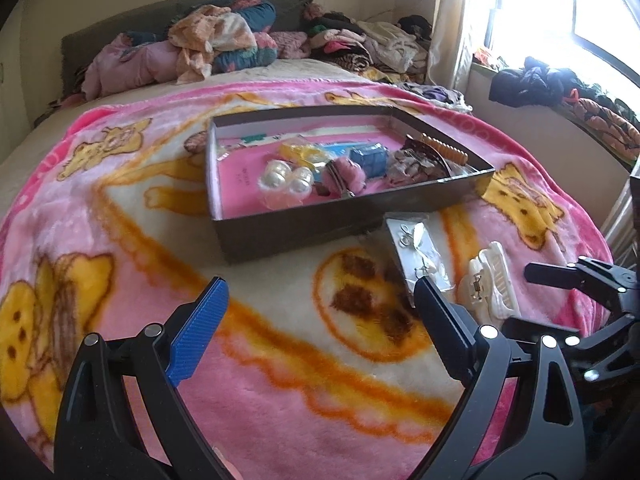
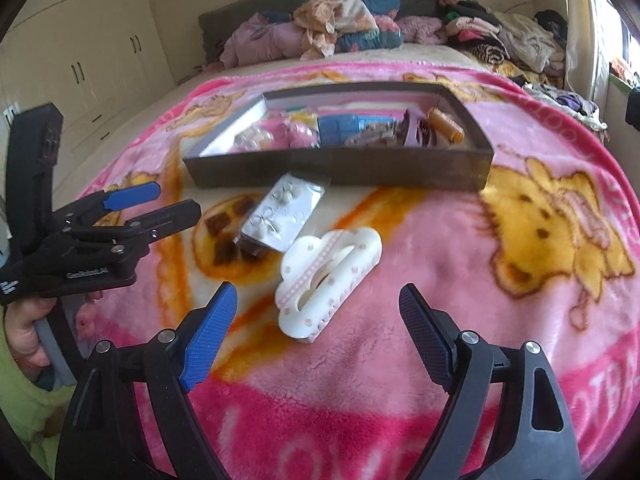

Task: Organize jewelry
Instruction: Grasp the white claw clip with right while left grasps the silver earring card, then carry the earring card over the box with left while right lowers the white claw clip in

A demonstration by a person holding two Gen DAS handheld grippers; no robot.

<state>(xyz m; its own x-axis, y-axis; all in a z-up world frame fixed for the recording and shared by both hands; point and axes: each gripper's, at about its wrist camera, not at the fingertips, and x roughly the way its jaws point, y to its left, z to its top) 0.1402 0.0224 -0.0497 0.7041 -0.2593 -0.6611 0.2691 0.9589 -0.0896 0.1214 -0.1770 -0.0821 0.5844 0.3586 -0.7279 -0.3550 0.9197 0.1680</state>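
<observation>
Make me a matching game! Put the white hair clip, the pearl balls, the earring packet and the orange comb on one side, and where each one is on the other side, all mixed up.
Things:
1. white hair clip
2. pearl balls
3. earring packet
4. orange comb

Places:
A. in the box, at its far right
B. on the blanket, right in front of the open right gripper
C. in the box, near its left end
D. on the blanket, touching the box's front wall

Pairs: 1-B, 2-C, 3-D, 4-A
</observation>
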